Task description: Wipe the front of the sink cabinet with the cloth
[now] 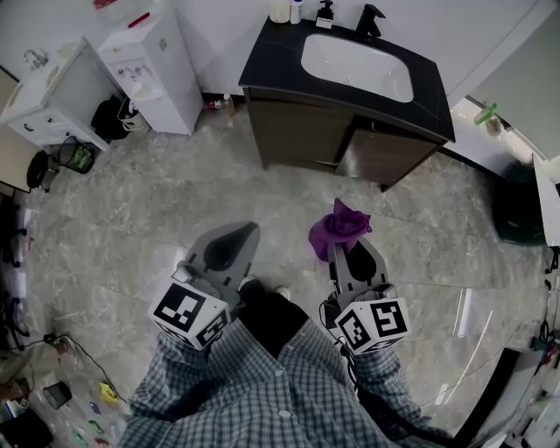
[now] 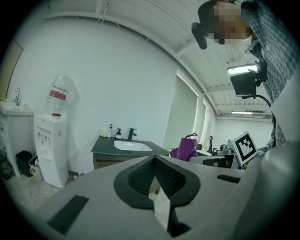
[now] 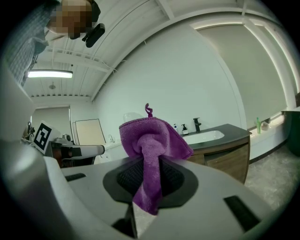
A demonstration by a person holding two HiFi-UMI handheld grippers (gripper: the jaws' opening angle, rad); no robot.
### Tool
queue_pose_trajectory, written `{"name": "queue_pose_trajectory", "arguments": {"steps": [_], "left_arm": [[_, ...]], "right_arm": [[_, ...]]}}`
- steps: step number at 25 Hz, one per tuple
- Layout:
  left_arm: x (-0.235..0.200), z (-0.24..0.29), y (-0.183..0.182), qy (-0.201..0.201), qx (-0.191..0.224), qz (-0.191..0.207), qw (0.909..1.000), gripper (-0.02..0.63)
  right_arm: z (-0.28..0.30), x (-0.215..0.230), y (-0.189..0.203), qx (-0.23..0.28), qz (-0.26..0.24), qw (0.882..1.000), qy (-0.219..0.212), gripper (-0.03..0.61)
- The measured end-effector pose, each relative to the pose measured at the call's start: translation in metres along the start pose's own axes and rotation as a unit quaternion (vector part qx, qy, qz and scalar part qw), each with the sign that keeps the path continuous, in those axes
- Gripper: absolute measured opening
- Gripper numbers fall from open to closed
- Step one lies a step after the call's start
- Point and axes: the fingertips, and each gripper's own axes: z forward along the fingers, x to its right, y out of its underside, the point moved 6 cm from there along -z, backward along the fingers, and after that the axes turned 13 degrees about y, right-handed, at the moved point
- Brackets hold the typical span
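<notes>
The sink cabinet [image 1: 337, 138] stands ahead against the wall, with brown wooden fronts, a black top and a white basin [image 1: 357, 66]. It also shows in the left gripper view, cabinet [image 2: 112, 158], and in the right gripper view, cabinet [image 3: 227, 157]. My right gripper [image 1: 341, 248] is shut on a purple cloth [image 1: 339, 227], which bunches up above the jaws, cloth [image 3: 149, 150]. My left gripper [image 1: 234, 247] is shut with nothing in it, gripper [image 2: 154, 172]. Both grippers hang over the floor, well short of the cabinet.
A white water dispenser [image 1: 154, 70] and a small white cabinet [image 1: 52, 103] stand at the left wall. Soap bottles [image 1: 325, 12] and a black tap [image 1: 370, 21] sit behind the basin. A dark bin [image 1: 518, 208] is at the right. Cables and clutter lie at the lower left.
</notes>
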Motion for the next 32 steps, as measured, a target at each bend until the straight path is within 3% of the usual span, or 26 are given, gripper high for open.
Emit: {"name": "queue_pose_trajectory", "arguments": {"steps": [7,13,28,32], "left_arm": [[-0.005,0.009,0.006,0.000,-0.008,-0.004,1.0000,0.011],[-0.039,0.022,0.008,0.011,-0.012,-0.015,0.9998,0.012],[-0.187,0.085,-0.037,0.061,-0.022,-0.024,0.9976,0.011],[-0.220,0.088,-0.032,0.067,-0.052,-0.008,0.9963,0.012]], "right_arm": [[0.002,0.016,0.007,-0.010,0.009,1.000,0.021,0.073],[0.029,0.014,0.011,-0.018,0.011,0.999,0.038,0.074],[0.182,0.015,-0.023,-0.008,0.019,0.992,0.126,0.073],[0.221,0.023,-0.018,-0.013,0.013,0.988,0.156,0.073]]}}
